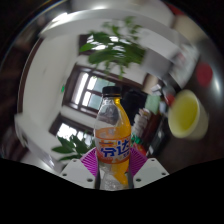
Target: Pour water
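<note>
My fingers (113, 166) grip the orange bottle (112, 135) at lower centre; tipping too fast toward the yellow cup (187, 113), at right, risks spilling.

The gripper (113, 168) has 2 pale grey, angular fingers (77, 170) low at the near end. Each finger carries a purple pad (90, 160) on its inner face, ribbed with fine lines.

Orange drink bottle (113, 135) clamped upright between gripper (113, 168) fingers, yellow cup (187, 114) beyond, right
</note>
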Motion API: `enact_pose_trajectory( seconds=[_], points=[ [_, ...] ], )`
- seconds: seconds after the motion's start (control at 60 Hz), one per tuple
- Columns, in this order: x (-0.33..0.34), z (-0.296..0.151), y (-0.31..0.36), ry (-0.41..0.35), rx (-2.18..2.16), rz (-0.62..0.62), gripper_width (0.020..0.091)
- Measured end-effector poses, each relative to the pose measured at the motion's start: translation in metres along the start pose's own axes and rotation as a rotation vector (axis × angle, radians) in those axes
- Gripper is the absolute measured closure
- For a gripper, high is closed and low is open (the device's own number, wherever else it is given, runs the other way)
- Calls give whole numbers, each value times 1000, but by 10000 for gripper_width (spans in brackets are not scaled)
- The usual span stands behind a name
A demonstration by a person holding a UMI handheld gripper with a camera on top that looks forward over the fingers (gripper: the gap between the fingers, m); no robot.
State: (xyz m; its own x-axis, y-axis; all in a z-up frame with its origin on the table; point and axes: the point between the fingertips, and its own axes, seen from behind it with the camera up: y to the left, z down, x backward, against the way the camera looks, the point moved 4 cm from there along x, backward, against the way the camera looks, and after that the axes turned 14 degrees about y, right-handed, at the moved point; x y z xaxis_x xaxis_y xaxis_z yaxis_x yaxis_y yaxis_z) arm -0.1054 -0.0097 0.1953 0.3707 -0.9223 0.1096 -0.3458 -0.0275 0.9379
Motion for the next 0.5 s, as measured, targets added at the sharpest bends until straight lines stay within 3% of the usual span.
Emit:
enact_pose_trajectory(
  seconds=[0.167,0.283,0.367,0.5],
  points=[
    [15,-52,20,-17,649,241,729],
    [30,-111,10,-93,990,499,728],
    [56,-154,-6,-143,1109,651,730],
    [55,-219,-46,-193,1134,785,724]
  ],
)
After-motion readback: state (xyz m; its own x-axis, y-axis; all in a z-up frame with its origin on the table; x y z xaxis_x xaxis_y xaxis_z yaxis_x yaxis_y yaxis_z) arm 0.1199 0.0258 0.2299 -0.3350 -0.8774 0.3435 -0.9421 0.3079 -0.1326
